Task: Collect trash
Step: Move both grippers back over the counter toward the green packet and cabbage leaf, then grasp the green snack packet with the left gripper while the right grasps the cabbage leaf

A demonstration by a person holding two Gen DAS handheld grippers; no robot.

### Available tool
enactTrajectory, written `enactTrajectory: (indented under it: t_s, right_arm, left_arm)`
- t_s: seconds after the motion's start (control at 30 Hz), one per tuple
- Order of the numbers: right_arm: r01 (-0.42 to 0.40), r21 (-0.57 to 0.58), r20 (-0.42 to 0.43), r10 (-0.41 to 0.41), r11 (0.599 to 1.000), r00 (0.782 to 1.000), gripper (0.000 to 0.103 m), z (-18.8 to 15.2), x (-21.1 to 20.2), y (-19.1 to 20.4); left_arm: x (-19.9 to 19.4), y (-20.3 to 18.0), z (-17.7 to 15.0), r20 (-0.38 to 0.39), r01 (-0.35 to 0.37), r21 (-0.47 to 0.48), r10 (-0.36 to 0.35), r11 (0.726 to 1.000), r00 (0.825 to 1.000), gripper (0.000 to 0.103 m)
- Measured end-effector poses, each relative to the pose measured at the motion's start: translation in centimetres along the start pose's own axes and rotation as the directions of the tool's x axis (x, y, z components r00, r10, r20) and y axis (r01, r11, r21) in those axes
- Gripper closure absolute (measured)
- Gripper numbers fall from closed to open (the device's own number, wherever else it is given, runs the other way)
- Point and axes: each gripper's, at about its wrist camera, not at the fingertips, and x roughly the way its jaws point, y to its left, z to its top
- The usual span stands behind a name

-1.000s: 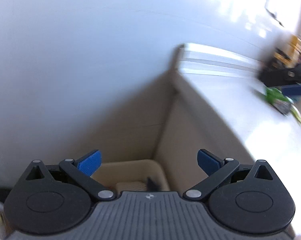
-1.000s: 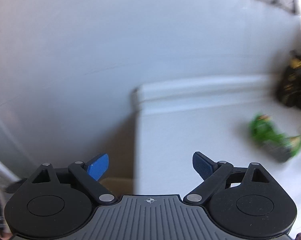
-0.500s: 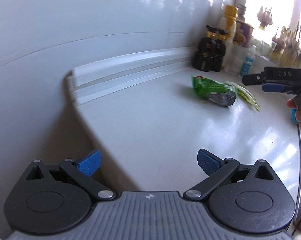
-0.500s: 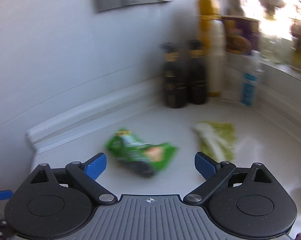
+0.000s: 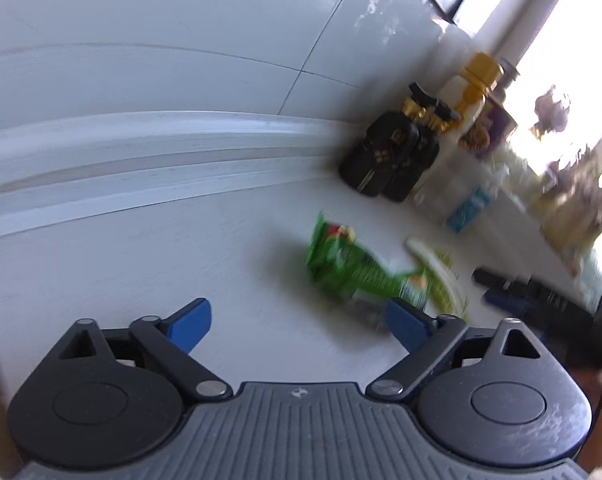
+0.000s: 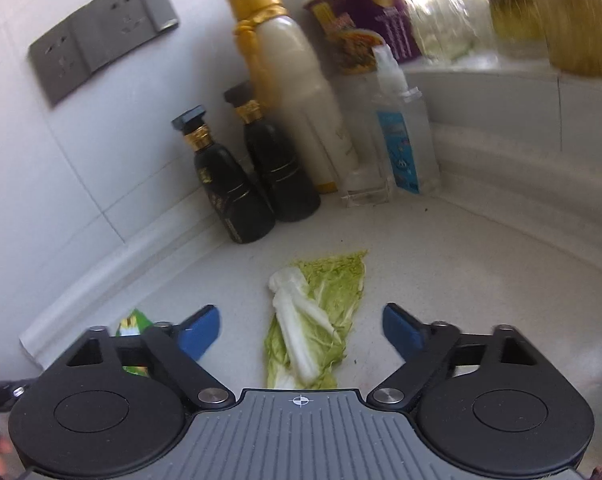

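A crumpled green snack wrapper (image 5: pixel 349 268) lies on the white counter (image 5: pixel 141 272), just ahead and right of my open, empty left gripper (image 5: pixel 301 326). A cabbage leaf (image 6: pixel 313 320) with a white stalk lies between the open jaws of my empty right gripper (image 6: pixel 301 334). The leaf also shows in the left wrist view (image 5: pixel 437 268), right of the wrapper. A corner of the wrapper (image 6: pixel 131 326) shows behind my right gripper's left finger. The right gripper (image 5: pixel 541 304) appears at the right edge of the left wrist view.
Two black bottles (image 6: pixel 257 184), a tall white bottle with a gold cap (image 6: pixel 301 92), a clear spray bottle (image 6: pixel 405 140) and a purple noodle cup (image 6: pixel 365 16) stand in the back corner. A raised white ledge (image 5: pixel 141 160) runs along the wall. Grey wall sockets (image 6: pixel 101 36) sit above.
Both grippers have swung right from the counter's end over a cardboard box towards the trash. The wrapper and the cabbage leaf have come close. Both grippers stay open.
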Motion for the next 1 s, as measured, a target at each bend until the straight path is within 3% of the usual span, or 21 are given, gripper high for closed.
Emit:
enactTrajectory:
  t_s: [0.2,0.27,0.57,0.73,0.83,1.0]
  right_arm:
    - [-0.016,-0.042,0.005,0.016,0.999,1.0,0.055,0.0,1.6,-0.2]
    - [-0.012,-0.066,0.003,0.012,0.998,1.0,0.059,0.0,2.1,0.0]
    - [0.036,-0.243,-0.014,-0.041,0.969,0.999,0.06,-0.8,3.6,2.1]
    - [0.093,-0.343,0.007,-0.096,0.935,0.995,0.072,-1.7,3.8,3.2]
    - [0.099,-0.346,0.022,-0.097,0.933,0.995,0.074,-1.8,3.5,3.4]
    - [0.083,-0.317,0.038,-0.075,0.945,0.996,0.075,-1.4,2.9,3.4]
  left_arm:
    - [2.8,-0.1,0.9,0.03,0.002,-0.045,0.0,0.999,1.0,0.027]
    - [3.4,0.0,1.0,0.038,0.006,-0.059,-0.003,0.998,0.999,0.032]
    - [4.3,0.5,1.2,0.052,0.056,-0.1,-0.051,0.993,0.997,0.059]
    - [4.5,0.6,1.4,0.056,0.078,-0.14,-0.071,0.987,0.996,0.059]
    - [4.6,0.8,1.7,0.075,0.095,-0.181,-0.082,0.979,0.994,0.047]
    - [5.1,0.4,2.5,0.091,0.12,-0.202,-0.104,0.972,0.99,0.041]
